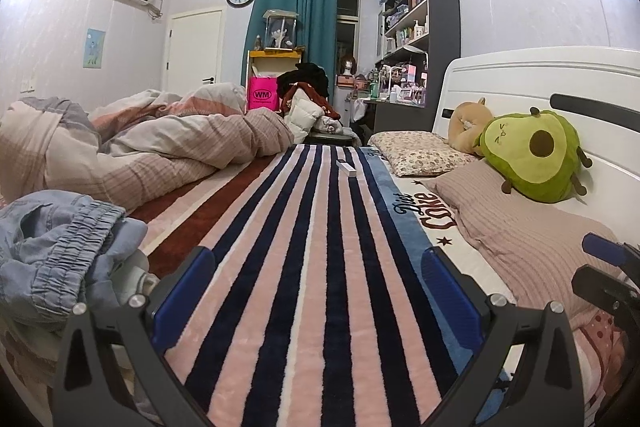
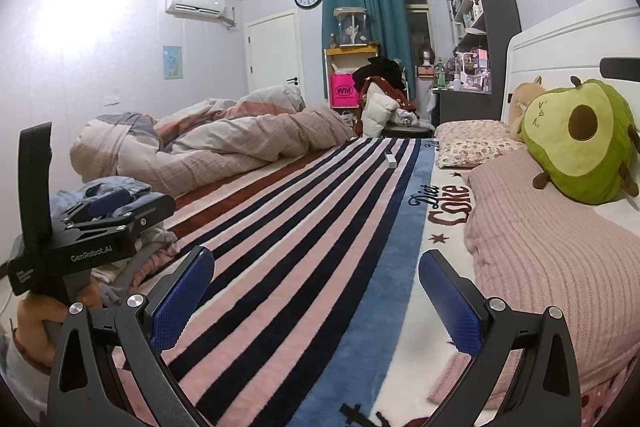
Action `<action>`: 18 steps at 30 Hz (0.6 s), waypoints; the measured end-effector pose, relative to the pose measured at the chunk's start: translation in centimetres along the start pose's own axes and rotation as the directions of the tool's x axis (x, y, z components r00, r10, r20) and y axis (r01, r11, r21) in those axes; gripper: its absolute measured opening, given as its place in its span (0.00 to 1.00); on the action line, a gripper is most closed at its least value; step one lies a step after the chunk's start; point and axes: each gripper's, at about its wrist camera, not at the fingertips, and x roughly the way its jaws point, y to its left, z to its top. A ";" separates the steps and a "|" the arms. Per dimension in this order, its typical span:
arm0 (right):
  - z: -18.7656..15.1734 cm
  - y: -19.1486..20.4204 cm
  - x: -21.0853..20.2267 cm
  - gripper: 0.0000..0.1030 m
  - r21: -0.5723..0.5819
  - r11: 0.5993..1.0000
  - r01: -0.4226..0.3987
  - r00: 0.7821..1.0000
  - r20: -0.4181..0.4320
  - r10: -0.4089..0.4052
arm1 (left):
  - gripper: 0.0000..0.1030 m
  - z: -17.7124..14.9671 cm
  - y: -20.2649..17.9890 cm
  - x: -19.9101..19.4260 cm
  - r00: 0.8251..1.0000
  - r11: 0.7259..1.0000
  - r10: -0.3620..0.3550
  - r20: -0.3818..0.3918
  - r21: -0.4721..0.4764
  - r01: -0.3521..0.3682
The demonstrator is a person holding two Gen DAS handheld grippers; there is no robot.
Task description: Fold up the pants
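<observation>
Both tongs, left [image 1: 316, 291] and right [image 2: 316, 295], spread wide and empty over striped blanket [image 1: 304, 227]; pants [image 1: 60, 243] crumpled at left bed edge, soft light denim, likely floppy, best pinched at elastic waistband [image 1: 76, 227] corners, fabric probably grippy.

Dim indoor light, wall glare, fisheye warping

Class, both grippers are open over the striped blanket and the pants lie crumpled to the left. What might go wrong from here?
1. The blue pants are bunched among other clothes, so the left gripper may pinch extra fabric.
2. The small white box lies on the striped blanket, and could end up under spread pants.
</observation>
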 end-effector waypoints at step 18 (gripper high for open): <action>-0.1 -0.3 -0.2 0.99 0.011 1.000 -0.002 1.000 -0.001 0.002 | 0.99 -0.2 -0.8 0.0 1.000 1.000 0.000 0.004 0.021 0.000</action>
